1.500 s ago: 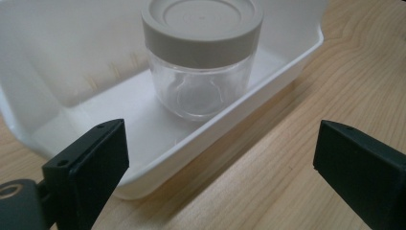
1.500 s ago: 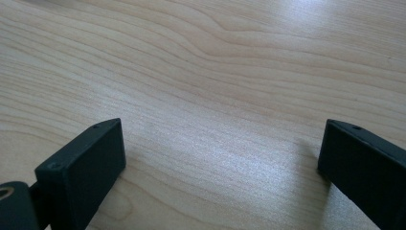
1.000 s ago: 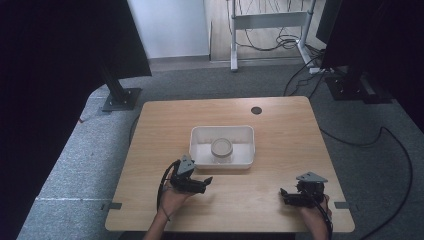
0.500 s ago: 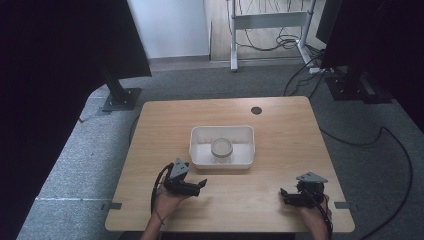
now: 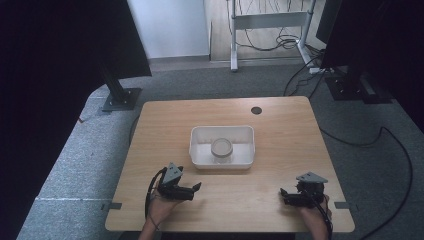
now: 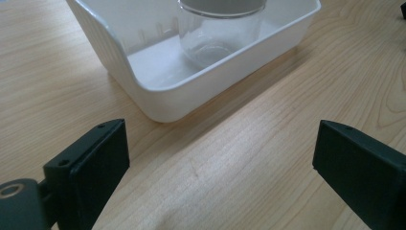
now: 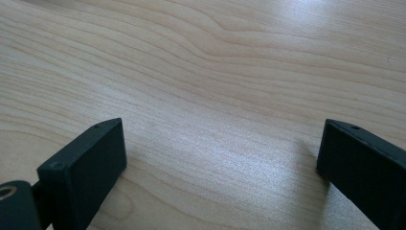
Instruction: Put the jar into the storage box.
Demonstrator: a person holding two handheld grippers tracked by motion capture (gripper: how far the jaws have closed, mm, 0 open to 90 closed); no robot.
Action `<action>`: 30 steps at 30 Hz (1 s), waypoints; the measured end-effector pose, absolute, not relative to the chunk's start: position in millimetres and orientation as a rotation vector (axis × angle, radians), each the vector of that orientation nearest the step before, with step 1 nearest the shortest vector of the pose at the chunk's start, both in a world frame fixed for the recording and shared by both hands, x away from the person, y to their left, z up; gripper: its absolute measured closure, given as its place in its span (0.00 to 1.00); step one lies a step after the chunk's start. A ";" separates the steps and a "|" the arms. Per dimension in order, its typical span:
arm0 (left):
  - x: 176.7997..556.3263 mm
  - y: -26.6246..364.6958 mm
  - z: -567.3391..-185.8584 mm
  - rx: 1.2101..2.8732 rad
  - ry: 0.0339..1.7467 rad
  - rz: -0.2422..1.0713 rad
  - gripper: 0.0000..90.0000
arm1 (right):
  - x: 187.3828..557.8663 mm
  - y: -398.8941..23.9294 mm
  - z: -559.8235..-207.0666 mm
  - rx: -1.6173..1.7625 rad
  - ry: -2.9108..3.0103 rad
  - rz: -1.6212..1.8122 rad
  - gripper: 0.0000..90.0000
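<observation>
The left hand-held gripper [image 5: 192, 188] lay low over the wooden counter [image 5: 280, 125], near its front edge and on the left side, held by a hand [image 5: 159, 207] that came in from the bottom of the high view. Its jaws stood wide apart and held nothing. In the left gripper view, they pointed toward a white tub [image 6: 158, 96], which was near but not touching them, with bare wood between.

The white tub [image 5: 200, 150] stood about in the middle of the counter. Inside it, a clear glass jar [image 5: 221, 148] stood upright, close to the front wall of the tub. In the left gripper view, the jar [image 6: 218, 33] appeared with a grey lid at its top, and its bottom rested on the tub floor.

Further to the right, the right hand-held gripper [image 5: 284, 195] also lay low near the front edge, well apart from the tub. Its jaws were wide open too and empty, and in the right gripper view bare wood of the counter [image 7: 215, 96] was between them. A small dark round hole [image 5: 256, 110] was in the counter behind the tub.
</observation>
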State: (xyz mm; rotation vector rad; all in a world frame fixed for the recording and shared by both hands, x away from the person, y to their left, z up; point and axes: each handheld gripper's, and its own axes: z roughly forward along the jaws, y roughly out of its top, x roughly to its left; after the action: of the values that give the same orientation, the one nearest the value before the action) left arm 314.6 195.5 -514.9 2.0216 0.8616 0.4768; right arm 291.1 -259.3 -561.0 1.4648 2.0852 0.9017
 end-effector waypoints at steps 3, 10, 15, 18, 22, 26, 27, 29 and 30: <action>312.3 199.4 -516.9 2.019 0.868 0.483 0.06 | 291.1 -259.2 -561.0 1.465 2.085 0.902 0.03; 307.5 207.7 -521.6 2.014 0.884 0.489 0.06 | 291.0 -259.1 -561.0 1.465 2.084 0.902 0.03; 304.7 211.6 -525.0 2.015 0.893 0.493 0.06 | 290.9 -259.1 -561.0 1.464 2.084 0.901 0.03; 303.3 214.2 -527.2 2.016 0.900 0.493 0.06 | 290.9 -259.0 -561.0 1.466 2.084 0.901 0.03; 302.2 216.8 -530.6 2.016 0.913 0.488 0.06 | 290.8 -259.0 -561.0 1.466 2.084 0.901 0.03; 301.3 218.4 -534.3 2.021 0.923 0.485 0.06 | 290.8 -259.0 -561.0 1.465 2.084 0.901 0.03; 301.3 218.8 -535.3 2.026 0.925 0.485 0.06 | 290.8 -259.0 -561.0 1.466 2.084 0.901 0.03; 301.2 219.5 -537.3 2.032 0.929 0.485 0.06 | 290.8 -259.0 -561.0 1.466 2.083 0.901 0.03; 301.0 219.9 -538.2 2.033 0.933 0.483 0.06 | 290.8 -258.9 -561.0 1.466 2.083 0.901 0.03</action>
State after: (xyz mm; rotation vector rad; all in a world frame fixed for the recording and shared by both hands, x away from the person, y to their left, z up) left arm 301.0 219.9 -538.2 2.0329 0.9326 0.4835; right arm 290.8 -258.9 -561.0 1.4663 2.0835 0.9013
